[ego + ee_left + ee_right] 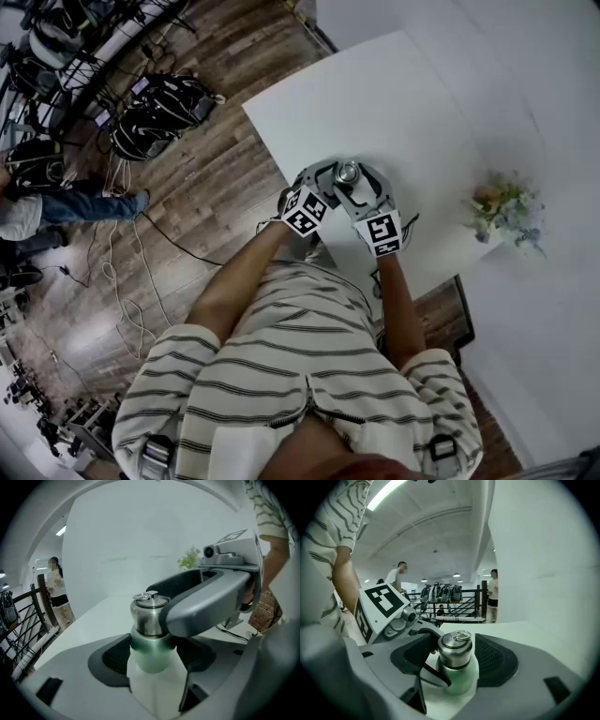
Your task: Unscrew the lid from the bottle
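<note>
Table (394,84): white, smooth, bare around the work. It carries the bottle near the person's edge.

Bottle (461,674): upright on the table, between the two grippers. The pale green body looks rigid and hard-walled, probably metal under a coating. Judged moderately heavy if filled; the contents cannot be seen. The finish appears smooth, so it is liable to turn in a weak grip.

Left gripper (154,651): its fingers (112,656) are closed against the green body just below the shoulder, one pad on each side. Judged a sound place to hold the body against twisting.

Right gripper (456,658): its fingers (494,660) stand spread on either side of the lid, close to it but not pressing.

Lid (149,613): bare steel, cylindrical, still seated on the neck. It looks slick, so the pads should take it squarely on the straight side wall.

Loop (461,635): a small metal ring lying on the lid top. Not a suitable hold for turning.
</note>
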{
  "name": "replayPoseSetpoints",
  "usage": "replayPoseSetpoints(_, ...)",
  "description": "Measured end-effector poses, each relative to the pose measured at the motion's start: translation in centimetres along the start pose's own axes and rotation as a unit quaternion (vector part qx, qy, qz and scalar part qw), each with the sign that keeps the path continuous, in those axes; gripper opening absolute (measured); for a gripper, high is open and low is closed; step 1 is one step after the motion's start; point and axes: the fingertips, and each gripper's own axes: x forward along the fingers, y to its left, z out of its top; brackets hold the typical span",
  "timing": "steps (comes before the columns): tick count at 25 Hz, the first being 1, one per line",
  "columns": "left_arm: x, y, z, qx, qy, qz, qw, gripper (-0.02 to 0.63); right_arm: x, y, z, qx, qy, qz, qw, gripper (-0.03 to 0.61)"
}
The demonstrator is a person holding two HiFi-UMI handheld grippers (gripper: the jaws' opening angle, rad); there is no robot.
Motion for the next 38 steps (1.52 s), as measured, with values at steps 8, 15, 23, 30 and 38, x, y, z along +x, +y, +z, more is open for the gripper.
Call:
replayPoseSetpoints(8, -0.1, 0.1, -0.1, 0.000, -0.001, 0.002, 1.0000, 0.308, 0.4, -0.6, -0.3, 0.024, -0.015, -0.114, 0.993, 0.270)
replayPoseSetpoints(15, 0.0, 0.0, 0.0, -0.001, -0.002, 0.002, 1.0000, 0.308, 0.8, -0.9, -0.5, 0.021, -0.015, -0.132, 0.991, 0.252)
replayPoseSetpoints(23, 0.2, 0.0, -0.1, -0.002, -0.001, 0.002, 1.0000, 0.308, 0.5, -0.8, -0.6, 0.005, -0.011, -0.078, 0.997, 0.241)
replayPoseSetpoints(30, 0.1, 0.1, 0.0, -0.001, -0.002, 0.001, 1.0000, 0.308, 0.4, -0.5, -0.5, -0.020, -0.008, 0.035, 0.999, 0.241)
replayPoseSetpoints(38, 0.1, 0.1, 0.0, 0.000, -0.003, -0.001, 1.0000, 0.308, 0.2, -0.3, -0.3, -0.046, -0.005, 0.217, 0.975, 0.240)
